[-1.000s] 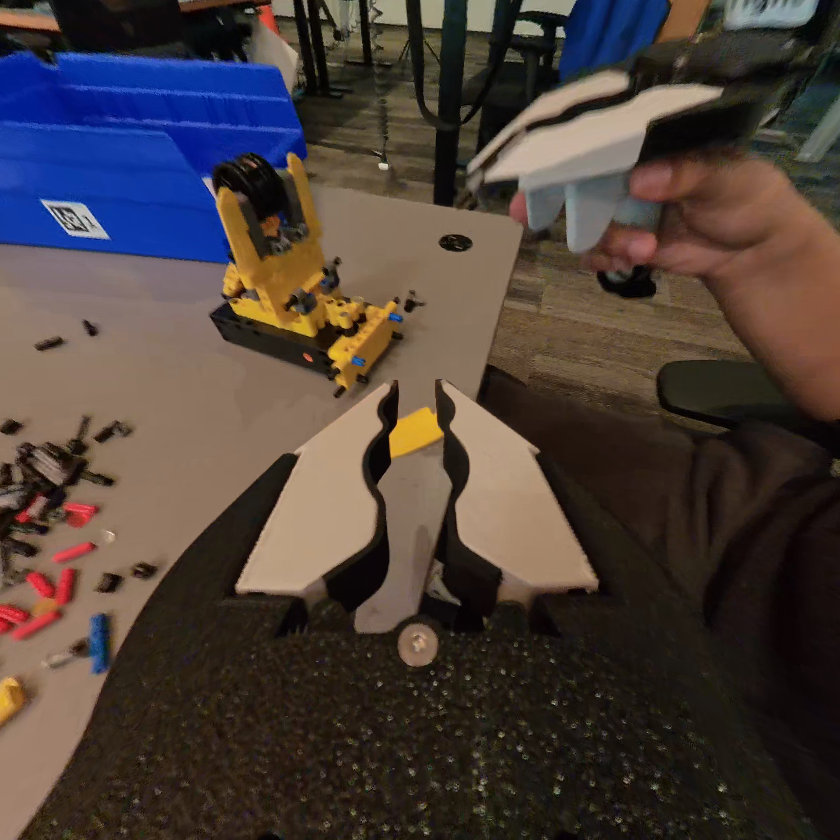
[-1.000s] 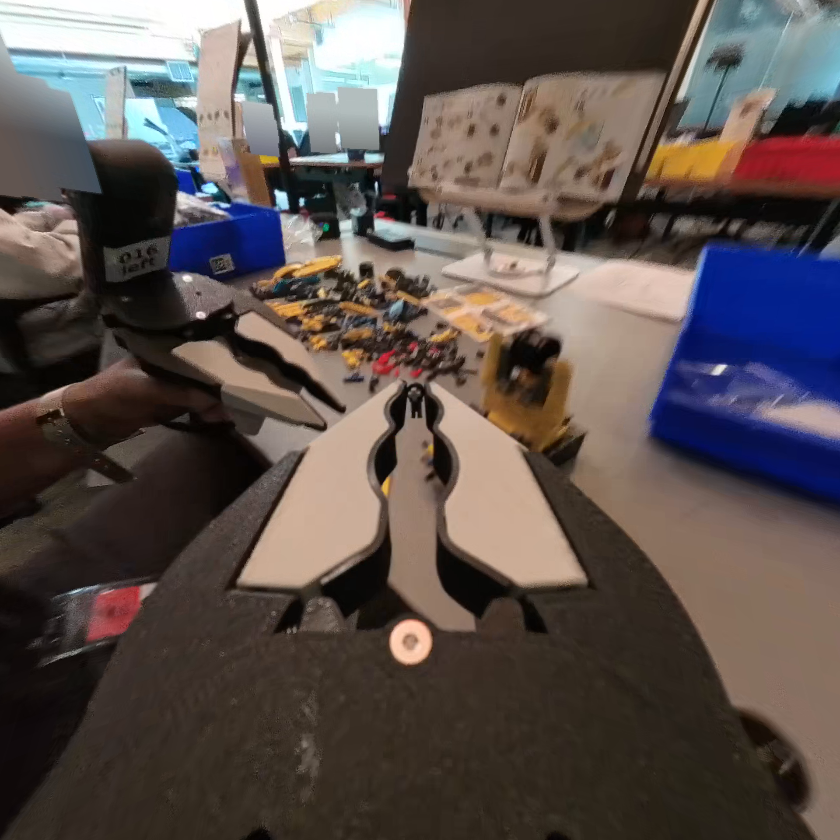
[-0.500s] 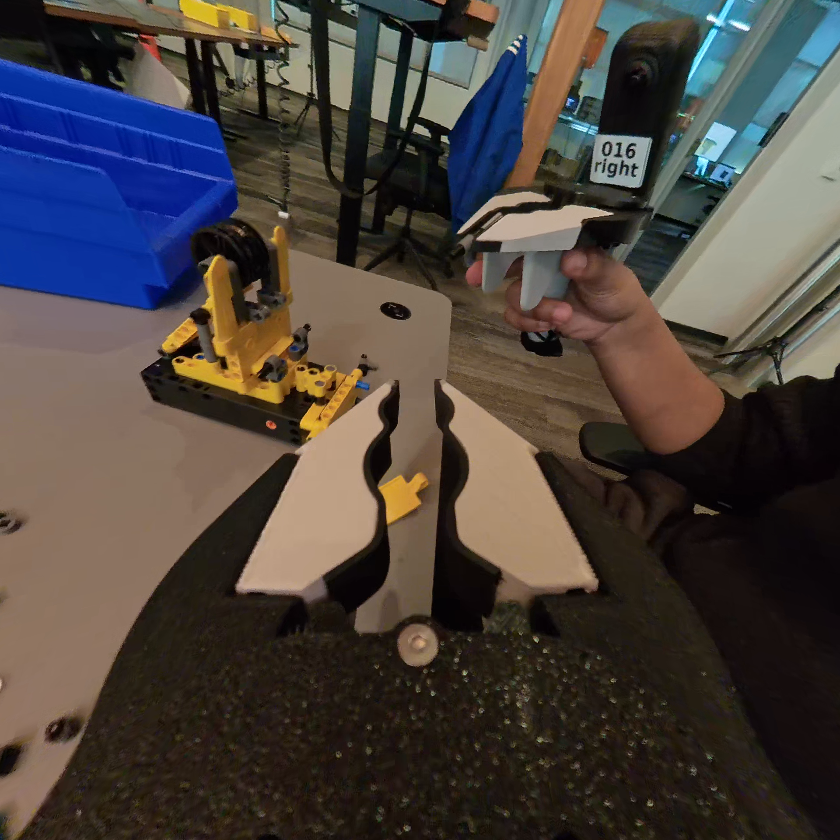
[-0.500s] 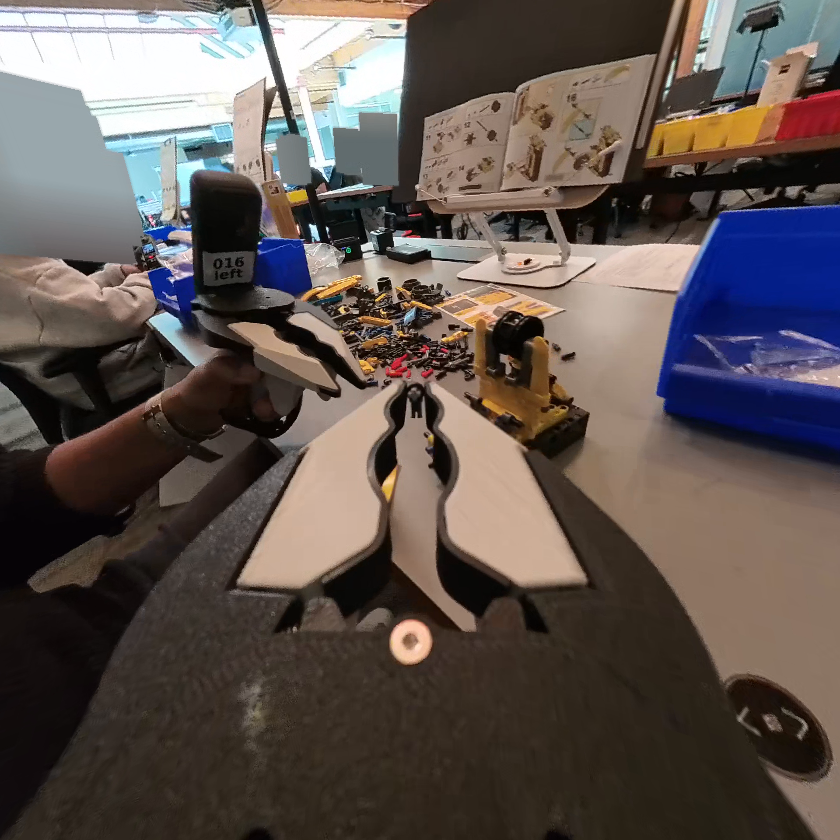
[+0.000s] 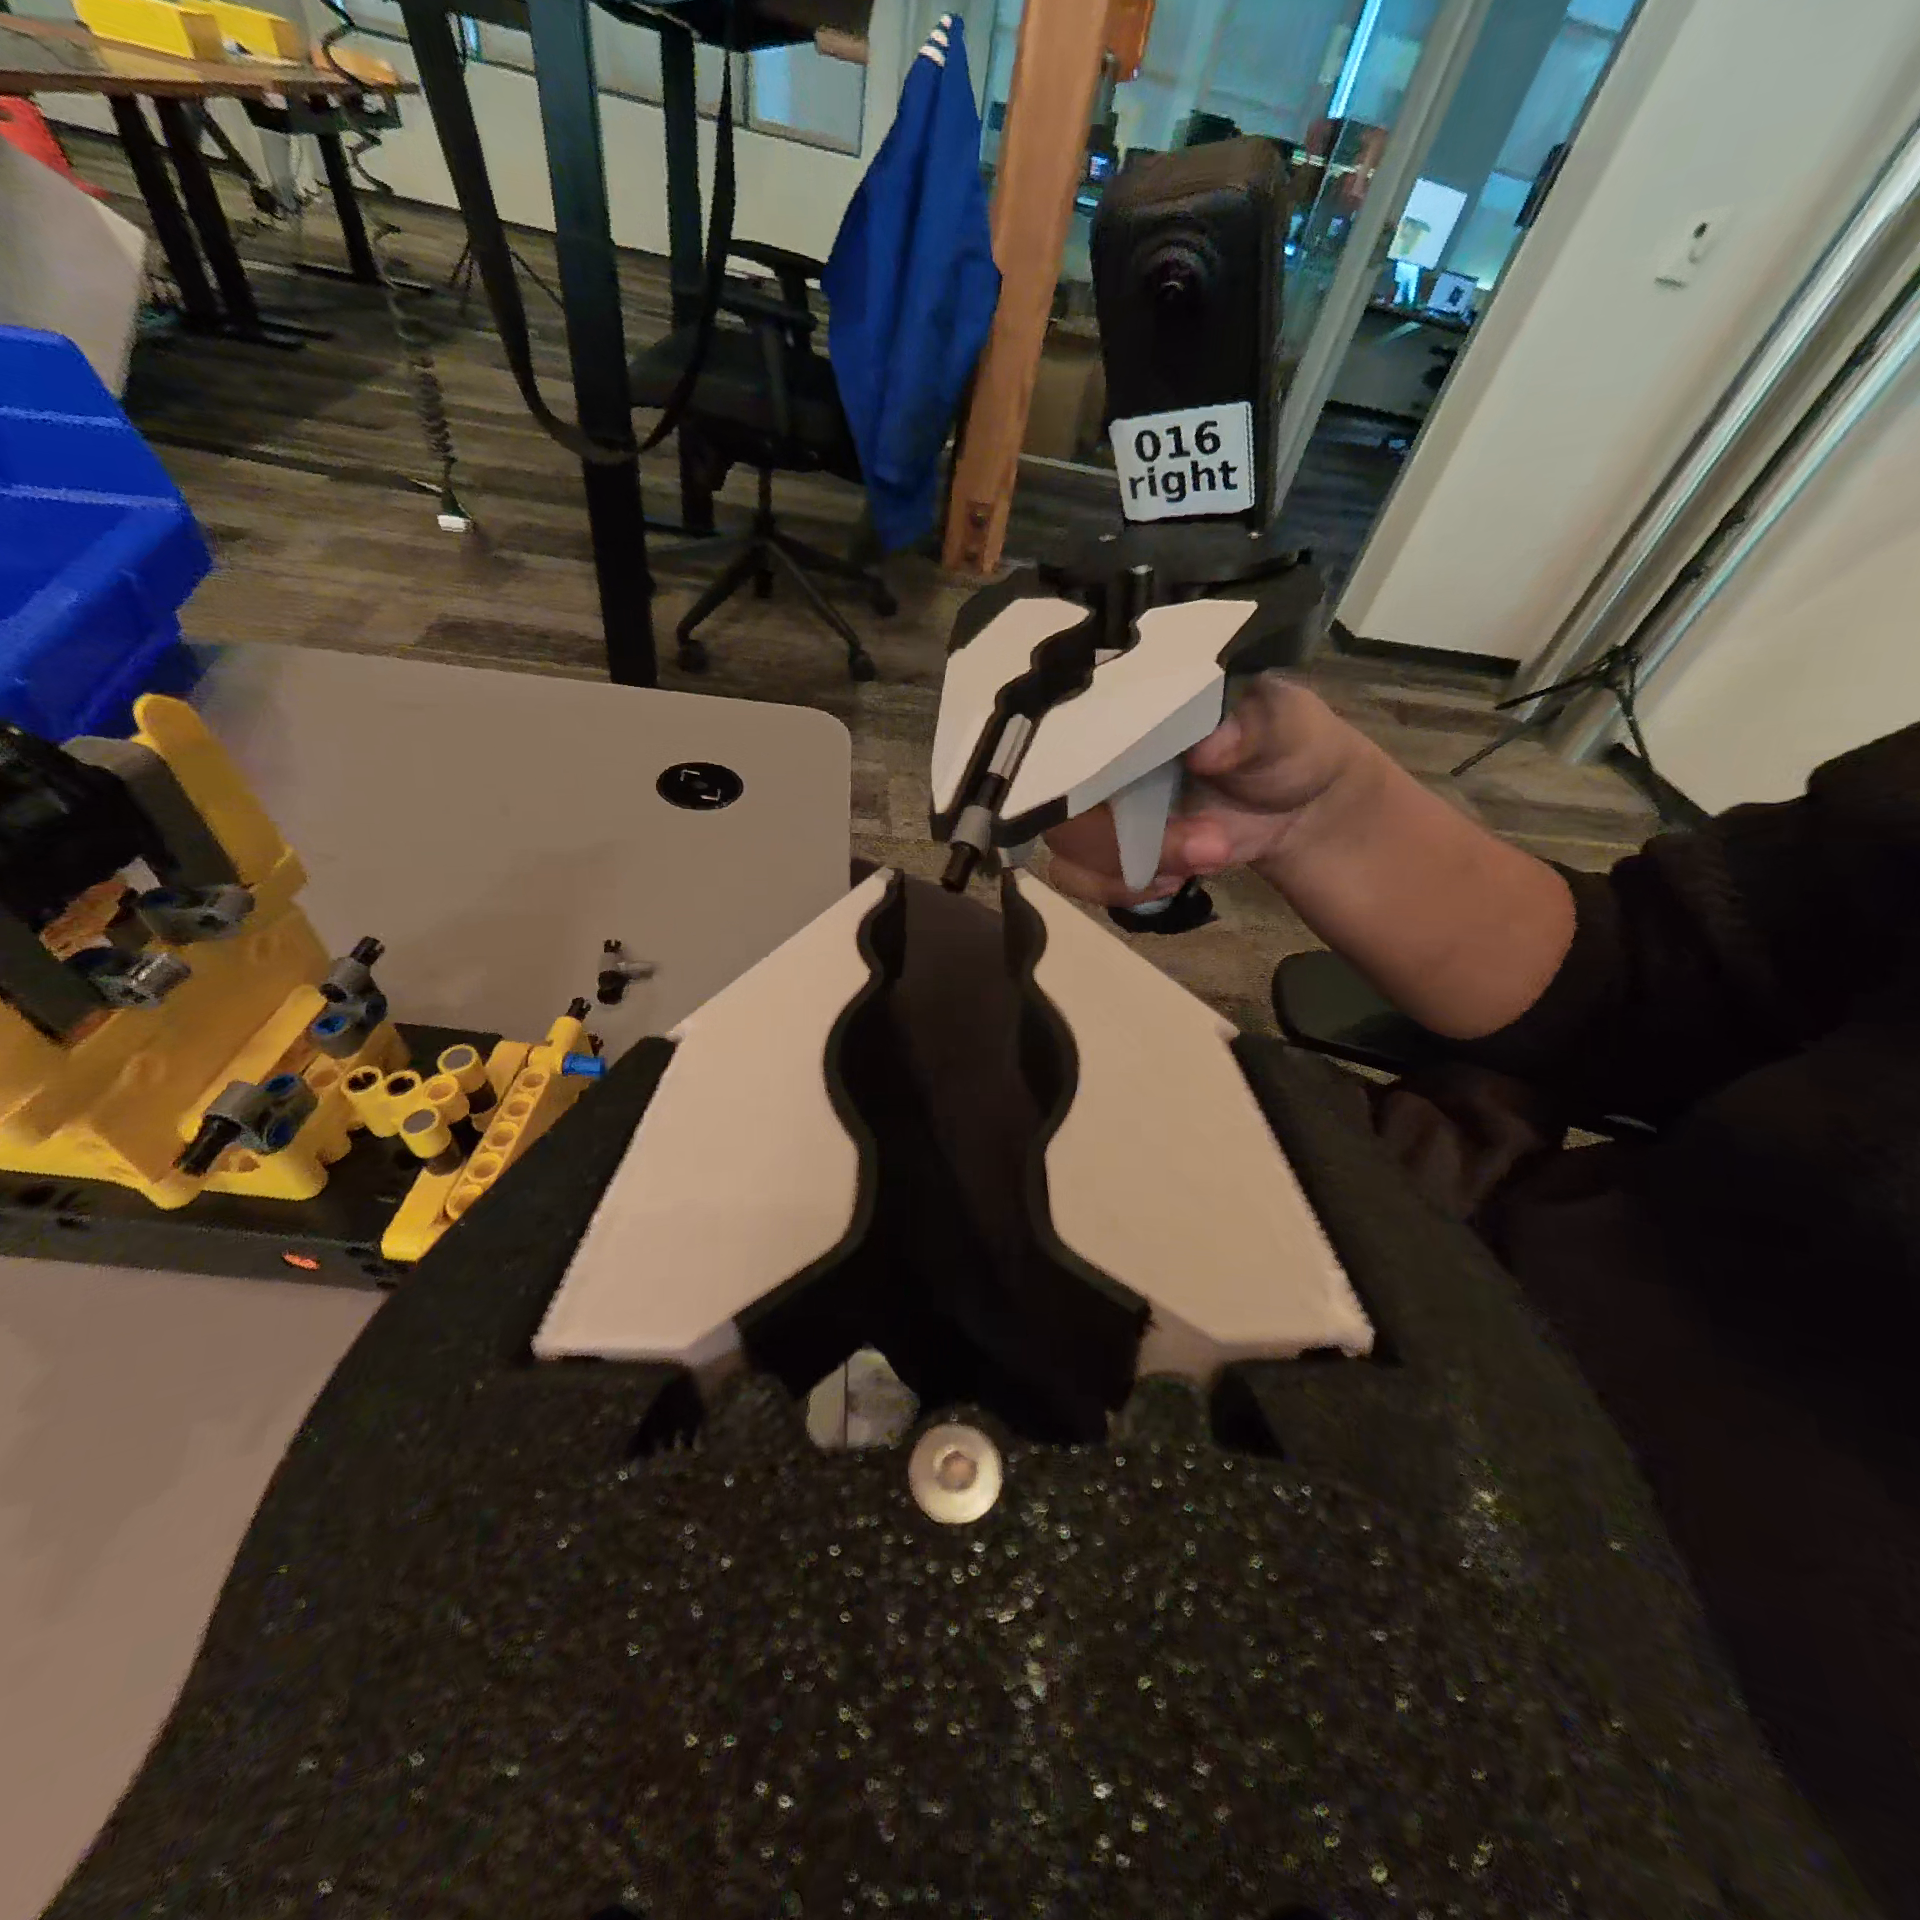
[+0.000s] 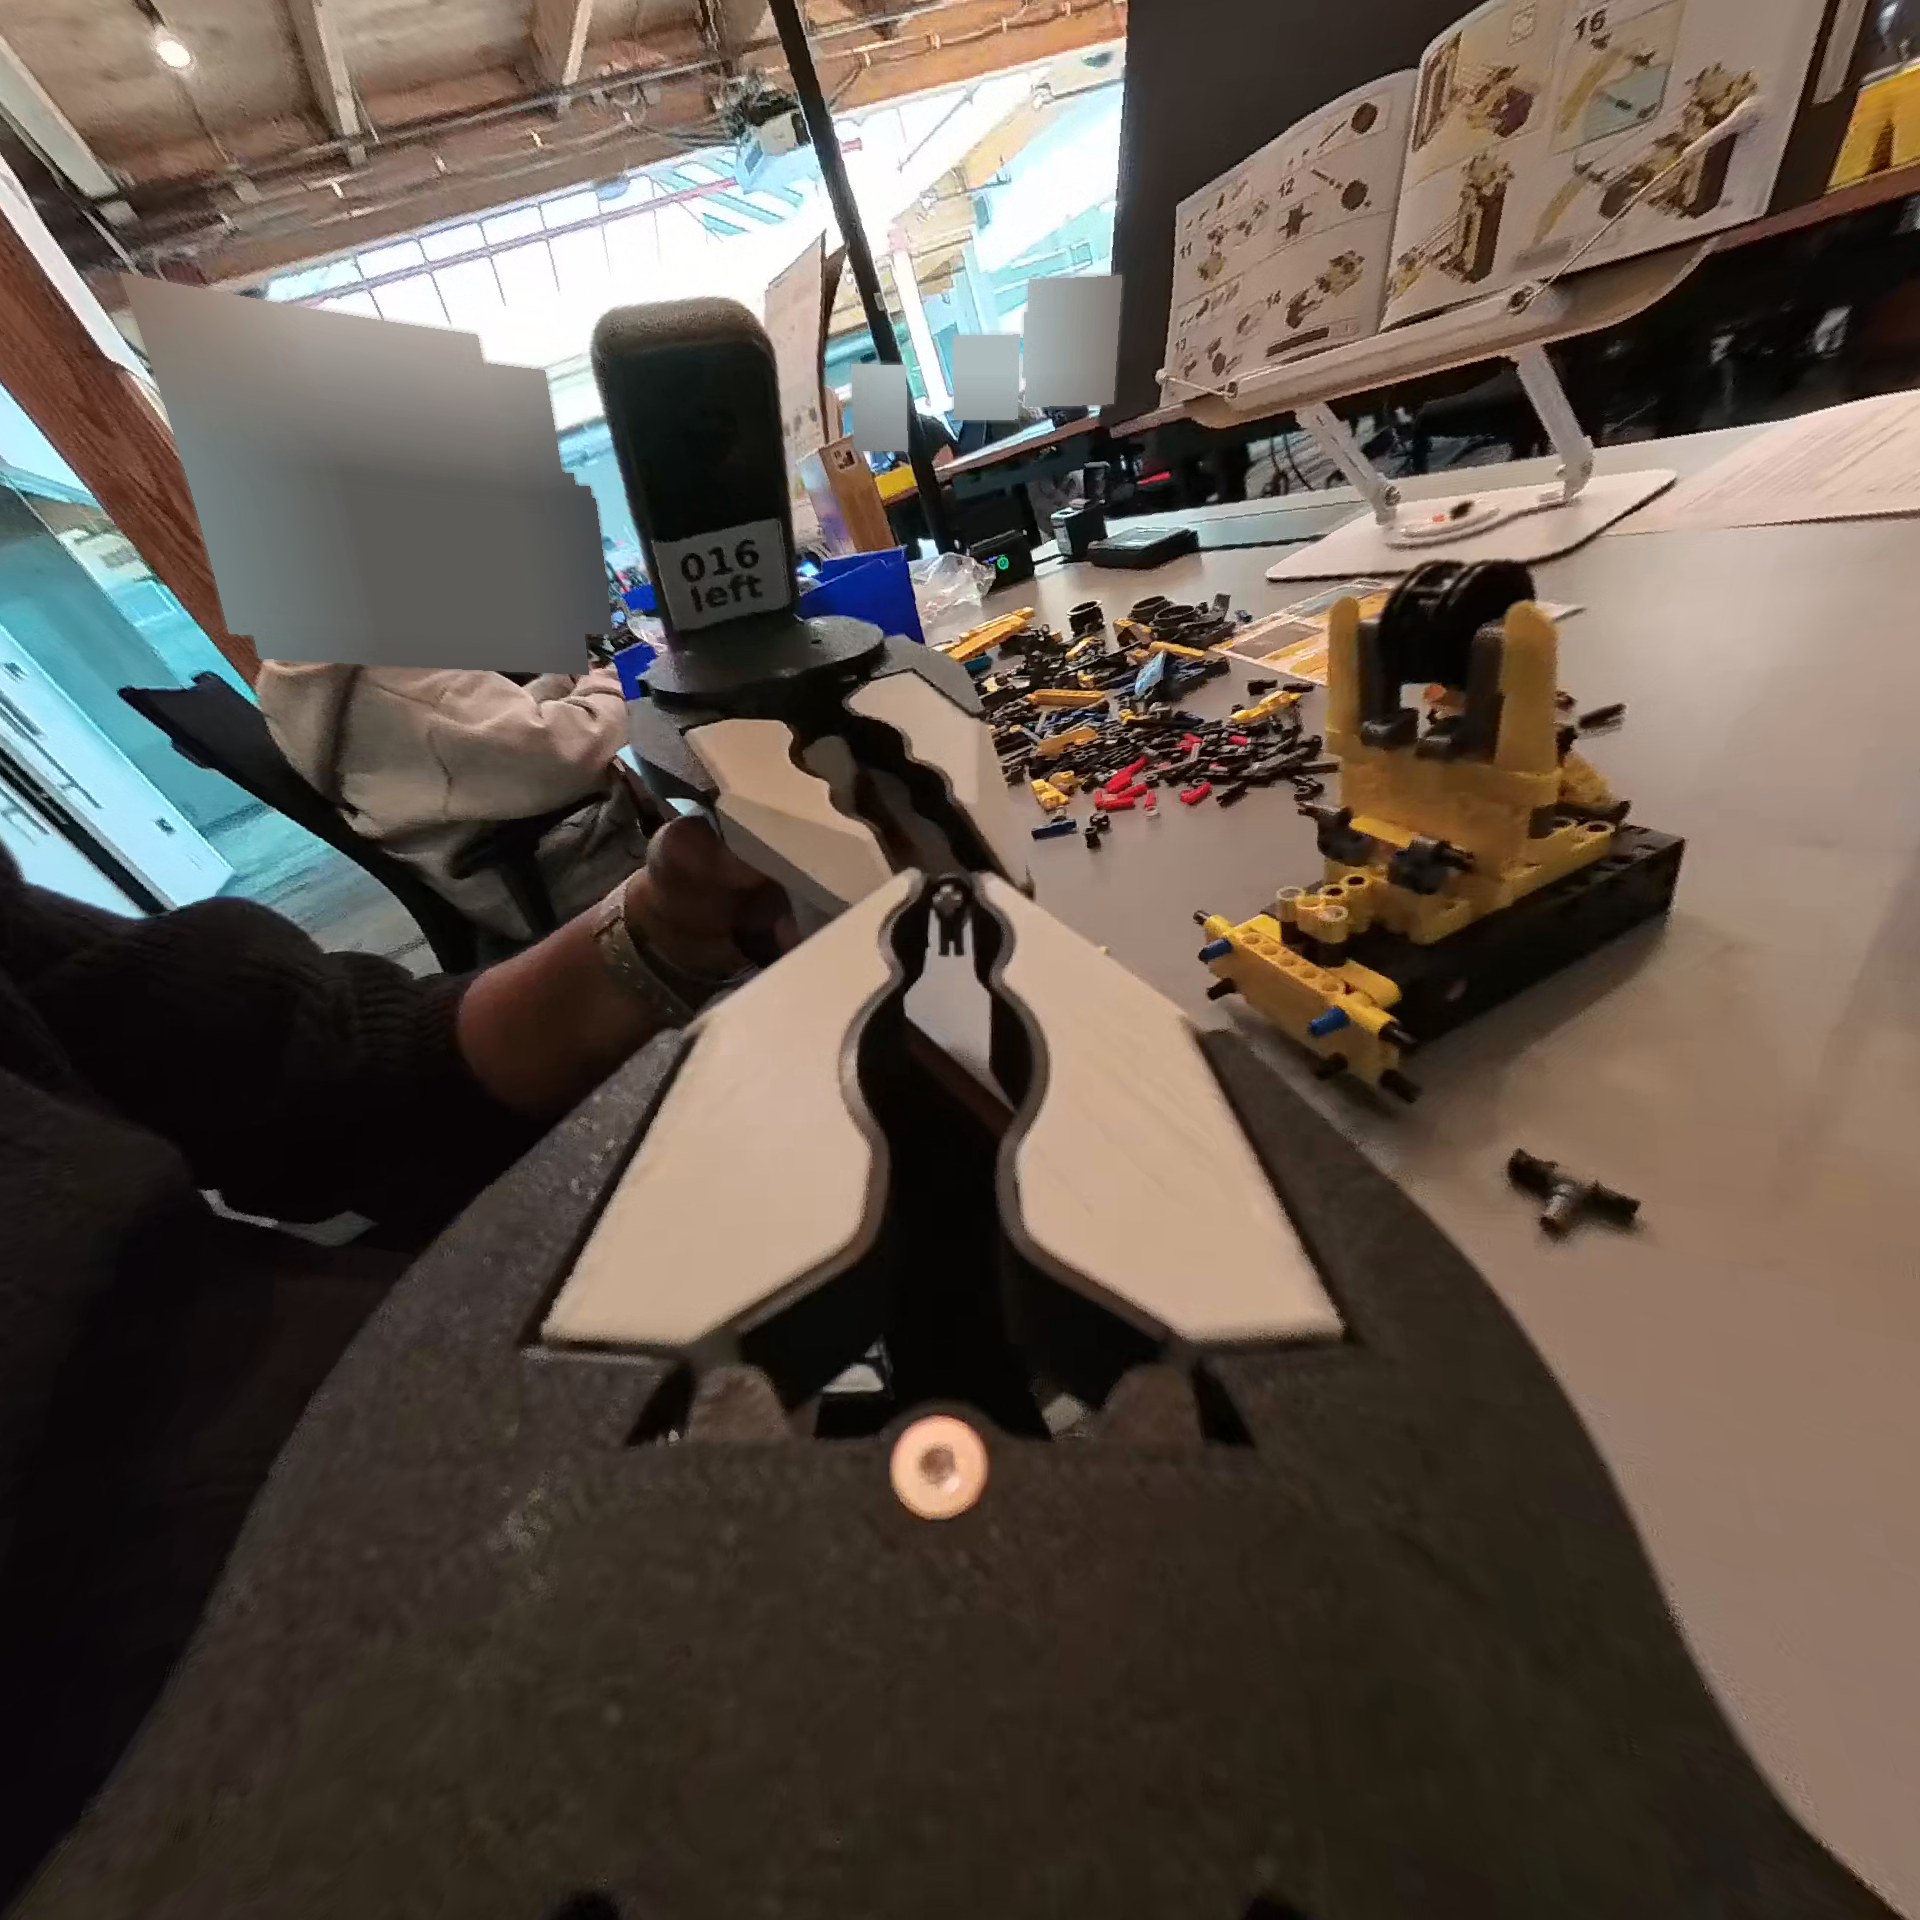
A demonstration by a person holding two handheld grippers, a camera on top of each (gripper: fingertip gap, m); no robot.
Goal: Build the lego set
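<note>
My right gripper [image 6: 948,896] is shut on a small black and grey axle pin [image 6: 948,925]. In the left wrist view the right gripper [image 5: 977,831] hangs just past the table's corner, and the pin [image 5: 987,774] points down into the mouth of my left gripper [image 5: 951,883]. The left gripper is open with a narrow gap and holds nothing. It also shows in the right wrist view [image 6: 935,852], tip to tip with the right one. A yellow and black brick model [image 5: 208,1081] with a black wheel on top [image 6: 1455,831] stands on the grey table [image 5: 520,810], left of both grippers.
A small black connector [image 6: 1574,1195] lies loose near the model. A pile of loose parts [image 6: 1143,748] lies farther back, with an open booklet on a stand [image 6: 1455,208]. A blue bin [image 5: 73,540] is at the far left. A seated person [image 6: 447,748] is beyond the left gripper. Less than 4 cm separates the two grippers' tips. The small black connector [image 6: 1574,1195] is about 15 centimeters from both grippers' fingertips. It is also in sight in the left wrist view [image 5: 618,945].
The two grippers have come together off the table's corner until their tips nearly meet. The yellow piece seen under the left gripper's gap is out of view. The right gripper still holds the pin.
</note>
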